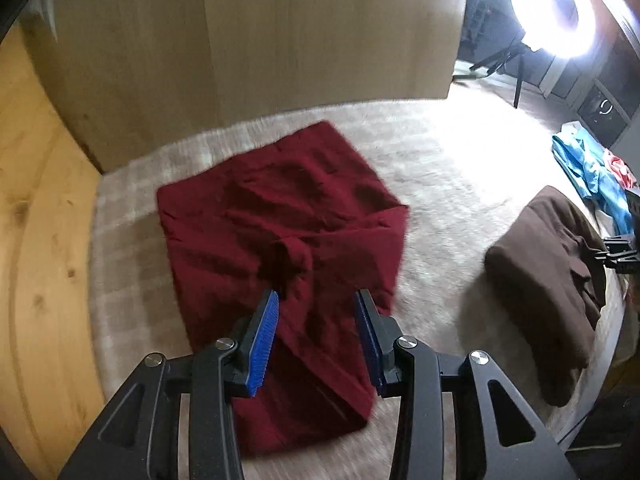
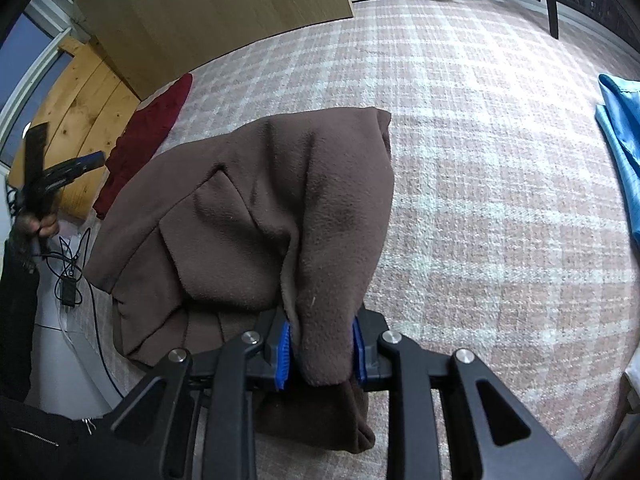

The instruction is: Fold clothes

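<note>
Left hand-held gripper [image 1: 316, 312] hovers released above the near end of the dark red garment [image 1: 280, 248], which lies flat on the checked carpet [image 1: 440, 184]. Right hand-held gripper [image 2: 322, 344] grasps a fold of the brown fleece garment [image 2: 256, 208], right of the red one.

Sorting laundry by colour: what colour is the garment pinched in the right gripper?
Brown, a fleecy garment; the right wrist view shows it best.

Ring light [image 1: 560, 8], wooden panel [image 1: 280, 32], cables [image 2: 70, 276]

Two steep wrist views, perhaps sharing brown garment [image 2: 256, 216].
</note>
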`<state>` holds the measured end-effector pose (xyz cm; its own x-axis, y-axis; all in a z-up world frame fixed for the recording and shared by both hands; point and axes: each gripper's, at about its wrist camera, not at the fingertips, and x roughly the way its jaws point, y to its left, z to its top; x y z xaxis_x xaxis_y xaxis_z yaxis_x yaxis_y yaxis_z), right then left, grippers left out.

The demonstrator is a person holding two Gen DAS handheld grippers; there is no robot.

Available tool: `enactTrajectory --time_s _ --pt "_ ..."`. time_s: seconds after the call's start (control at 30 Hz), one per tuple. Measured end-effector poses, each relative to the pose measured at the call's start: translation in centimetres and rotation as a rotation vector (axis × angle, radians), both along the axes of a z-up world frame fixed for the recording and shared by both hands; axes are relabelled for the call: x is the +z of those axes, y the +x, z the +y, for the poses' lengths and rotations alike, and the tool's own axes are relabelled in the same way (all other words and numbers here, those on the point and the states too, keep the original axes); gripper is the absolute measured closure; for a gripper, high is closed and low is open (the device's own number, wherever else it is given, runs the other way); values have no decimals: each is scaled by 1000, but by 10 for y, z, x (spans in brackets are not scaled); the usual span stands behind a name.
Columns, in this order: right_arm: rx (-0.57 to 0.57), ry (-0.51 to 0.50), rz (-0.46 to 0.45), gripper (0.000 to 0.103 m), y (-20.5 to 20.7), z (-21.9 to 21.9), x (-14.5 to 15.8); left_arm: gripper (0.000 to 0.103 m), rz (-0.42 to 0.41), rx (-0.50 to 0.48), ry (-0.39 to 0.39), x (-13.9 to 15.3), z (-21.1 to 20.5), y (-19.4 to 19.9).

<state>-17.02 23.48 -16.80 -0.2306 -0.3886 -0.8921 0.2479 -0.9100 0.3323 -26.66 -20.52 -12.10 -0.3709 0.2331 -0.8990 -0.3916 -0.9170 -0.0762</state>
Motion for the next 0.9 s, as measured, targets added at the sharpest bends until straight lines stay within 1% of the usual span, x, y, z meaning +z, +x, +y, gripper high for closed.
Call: enactTrajectory --time_s 0.07,0.13,0.2,0.27,0.3,0.4,0.5,0.53,0.57,0.6,0.63,0.67,0.73,0.8,0.9 --pt "-3 1 -3 79 0 0 0 66 -3 -19 -79 -9 5 -8" --pt "-4 -1 -6 79 0 0 0 66 16 -26 -95 -7 3 -12" --pt "-9 -11 -14 79 -1 1 -2 65 45 -15 -83 1 0 -13" --pt "-14 -19 -24 79 -2 1 -3 55 57 -9 -76 4 -4 -16" --pt "-14 -20 -26 79 -2 2 -3 56 52 -11 -77 3 -5 -18" --pt "-13 -19 -31 79 -2 2 -3 56 4 -37 -83 -7 -3 -23" --pt "-16 -24 -37 79 -2 2 -3 56 -17 -52 -69 -13 1 -24" --pt "-18 -25 -38 79 -2 2 -3 57 -23 -52 -70 -15 2 -25" --pt "-18 -26 -39 79 -2 2 -3 63 -29 -52 -70 -17 3 -25" --pt "-18 -26 -39 79 -2 3 -3 71 -40 -55 -61 -19 4 -26" --pt "-18 -26 -39 79 -2 3 -3 92 -61 -63 -35 -20 5 -25" --pt "-18 -27 -38 79 -2 3 -3 96 -77 -68 -15 -20 6 -24" --pt "-18 -29 -38 79 -2 3 -3 96 -84 -68 9 -17 8 -20" --pt "-18 -32 -37 79 -2 3 -3 97 -85 -78 46 -6 15 -9" --pt "-9 -31 -36 79 -1 5 -3 97 -82 -141 123 14 39 14"
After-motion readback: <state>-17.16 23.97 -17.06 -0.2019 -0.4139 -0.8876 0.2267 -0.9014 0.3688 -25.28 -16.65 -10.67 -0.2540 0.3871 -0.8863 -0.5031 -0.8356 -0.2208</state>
